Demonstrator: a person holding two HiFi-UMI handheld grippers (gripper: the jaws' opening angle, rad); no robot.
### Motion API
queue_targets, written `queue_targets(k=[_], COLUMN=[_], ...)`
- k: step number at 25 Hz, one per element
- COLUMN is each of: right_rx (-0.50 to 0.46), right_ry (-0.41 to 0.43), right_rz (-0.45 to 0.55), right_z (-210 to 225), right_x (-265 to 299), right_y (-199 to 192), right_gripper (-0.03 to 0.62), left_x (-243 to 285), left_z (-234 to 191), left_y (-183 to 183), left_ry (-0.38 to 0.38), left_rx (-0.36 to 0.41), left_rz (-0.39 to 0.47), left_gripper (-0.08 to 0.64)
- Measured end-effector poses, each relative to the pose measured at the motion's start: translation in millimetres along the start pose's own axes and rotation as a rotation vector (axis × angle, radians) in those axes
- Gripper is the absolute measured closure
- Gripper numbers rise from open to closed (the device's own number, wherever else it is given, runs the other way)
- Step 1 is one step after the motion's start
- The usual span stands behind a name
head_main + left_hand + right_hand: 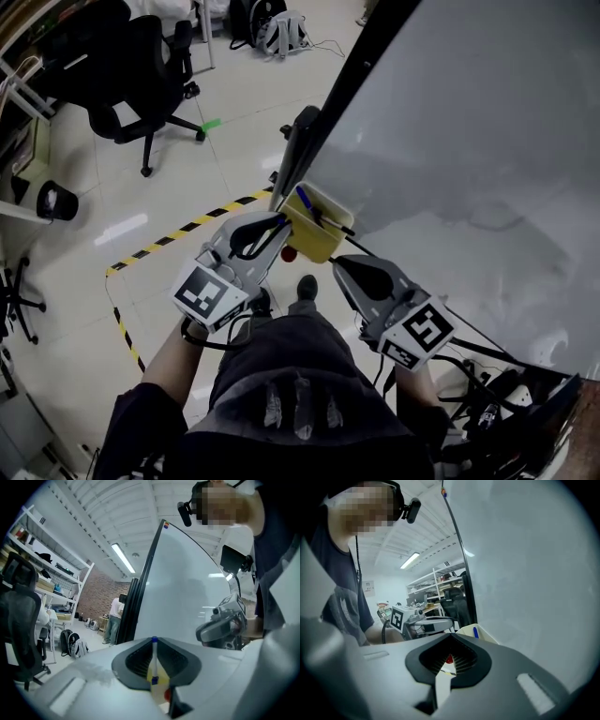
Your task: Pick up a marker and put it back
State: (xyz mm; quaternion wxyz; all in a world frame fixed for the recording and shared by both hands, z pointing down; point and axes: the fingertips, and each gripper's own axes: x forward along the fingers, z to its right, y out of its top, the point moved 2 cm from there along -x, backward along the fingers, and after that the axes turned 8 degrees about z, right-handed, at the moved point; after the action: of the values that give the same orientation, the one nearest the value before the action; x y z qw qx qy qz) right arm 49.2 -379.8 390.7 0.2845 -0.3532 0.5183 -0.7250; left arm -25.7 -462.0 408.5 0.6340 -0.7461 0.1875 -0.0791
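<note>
A yellow marker holder (317, 242) hangs at the lower edge of the whiteboard (469, 141). My left gripper (281, 225) is level beside it, shut on a white marker with a blue cap (305, 201). That marker (153, 660) stands upright between the jaws, its lower end at the holder (162, 682). A black marker (336, 225) lies in the holder too. My right gripper (343, 263) hovers just right of the holder with its jaws together and nothing in them. In the right gripper view the holder (483, 633) and the blue cap (476, 632) show past the jaws.
A small red round thing (289, 253) sits just under the holder. On the floor to the left run black-and-yellow tape (187, 228) and an office chair (141, 75). Backpacks (281, 33) lie at the back, cables (487, 394) at lower right. A person (114, 618) stands far off.
</note>
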Motion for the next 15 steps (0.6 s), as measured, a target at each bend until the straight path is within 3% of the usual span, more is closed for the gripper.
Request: queue_targets(k=[9, 11, 15], right_rx=[0.013, 0.014, 0.013], right_ry=[0.002, 0.003, 0.005], right_rz=[-0.017, -0.017, -0.016], right_z=[2, 2, 1], right_x=[10, 11, 13], right_y=[-5, -6, -6], right_gripper=[0.591, 0.591, 0.591], left_x=[1, 0, -1], left_z=[-8, -7, -9], left_y=[-20, -21, -20], left_ry=[0.012, 0.004, 0.009], left_rx=[0.004, -0.003, 0.003], left_rz=[-0.043, -0.048, -0.045], left_gripper=[0.518, 0.481, 0.474])
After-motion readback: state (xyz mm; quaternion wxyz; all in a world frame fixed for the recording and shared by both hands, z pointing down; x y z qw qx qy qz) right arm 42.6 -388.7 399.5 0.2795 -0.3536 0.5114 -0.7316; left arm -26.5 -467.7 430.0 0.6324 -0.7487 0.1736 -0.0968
